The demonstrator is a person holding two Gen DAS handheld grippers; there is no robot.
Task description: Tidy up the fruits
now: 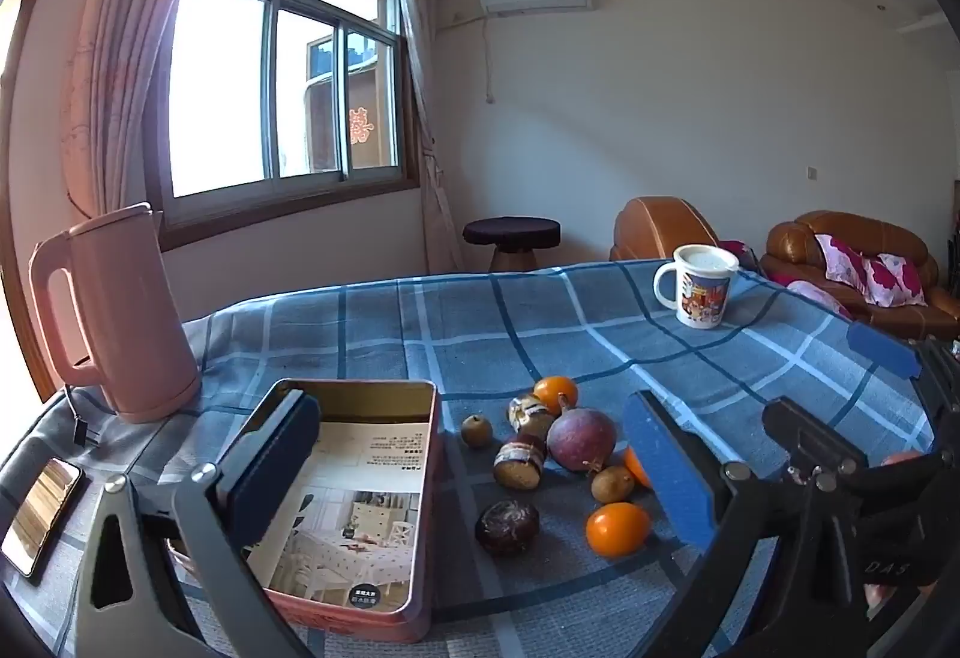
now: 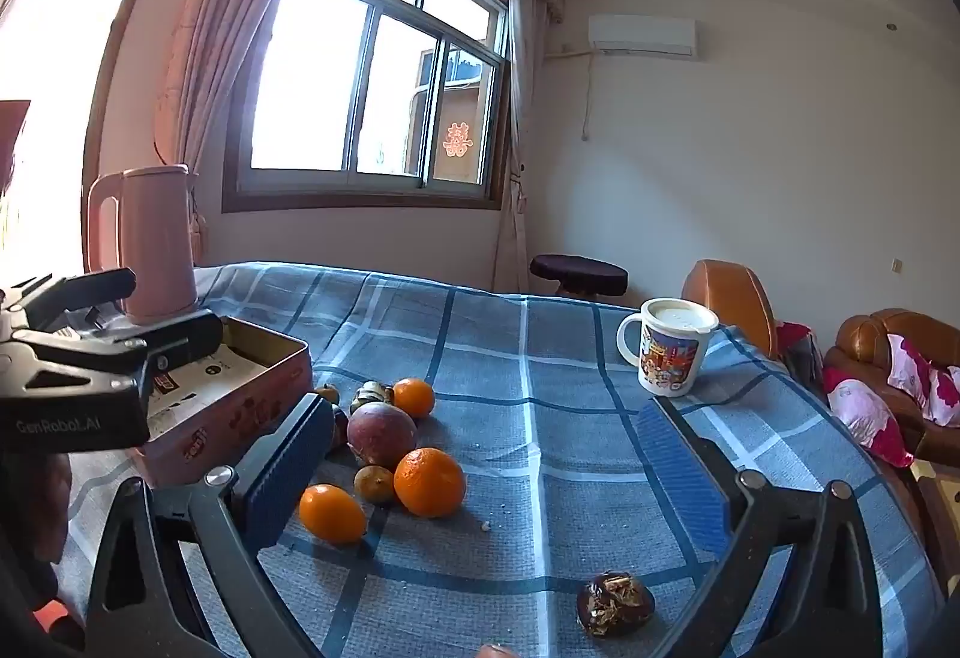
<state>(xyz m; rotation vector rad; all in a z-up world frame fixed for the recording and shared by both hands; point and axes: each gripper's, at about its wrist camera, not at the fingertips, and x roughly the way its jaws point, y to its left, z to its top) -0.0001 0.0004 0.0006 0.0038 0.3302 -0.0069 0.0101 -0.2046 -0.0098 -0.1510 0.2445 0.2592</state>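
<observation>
left claw (image 1: 480, 472) and right claw (image 2: 486, 472) both gaping wide, gripping nothing | fruits sitting loose on the checked surface (image 2: 570, 358) beside the tin box (image 1: 420, 538) | oranges (image 2: 429, 481) looking firm, smooth, roll-prone, so I'm pinching across the middle gently

A pink kettle (image 1: 111, 316) stands at nine o'clock on the checked cloth (image 1: 540, 322), with a phone (image 1: 39, 514) lying flat at eight. A lidded mug (image 1: 699, 286) sits at two o'clock near the far edge. Past the table are a window (image 1: 282, 81) at eleven, a dark stool (image 1: 511, 235) at twelve, and a brown sofa (image 1: 852, 250) at three.
</observation>
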